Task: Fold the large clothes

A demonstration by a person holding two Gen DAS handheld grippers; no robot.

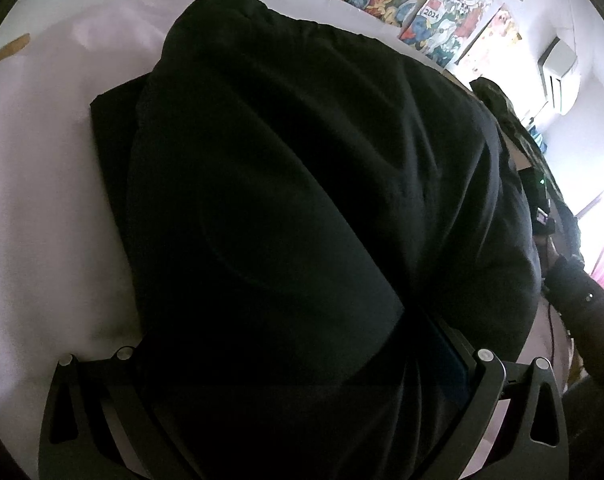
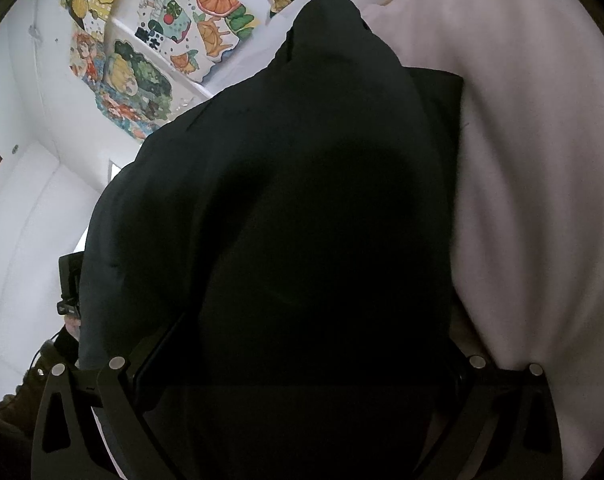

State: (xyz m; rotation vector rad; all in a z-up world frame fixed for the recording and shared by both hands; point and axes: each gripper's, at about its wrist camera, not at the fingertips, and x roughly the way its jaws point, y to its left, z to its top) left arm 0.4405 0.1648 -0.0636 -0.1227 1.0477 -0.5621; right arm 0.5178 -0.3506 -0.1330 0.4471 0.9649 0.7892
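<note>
- Left wrist view: your left gripper (image 1: 302, 360) has black cloth bunched between its fingers and draped over them; whether the jaws are clamped cannot be told.
- Right wrist view: your right gripper (image 2: 298, 364) is buried the same way, its fingertips hidden, so its closure cannot be told either.
- The black garment (image 1: 309, 184) rises from both grippers, lifted above a folded dark layer (image 1: 110, 136) lying on the pale bed sheet (image 1: 34, 208).
- Cloth blocks your forward sight in both views.
- Bare sheet lies to the left in the left view and to the right (image 2: 533, 200) in the right view.
- Colourful posters (image 2: 142, 64) cover the wall behind; an air conditioner (image 1: 561, 68) hangs high on it.
- A gloved hand (image 1: 581, 300) shows at the left view's right edge.
</note>
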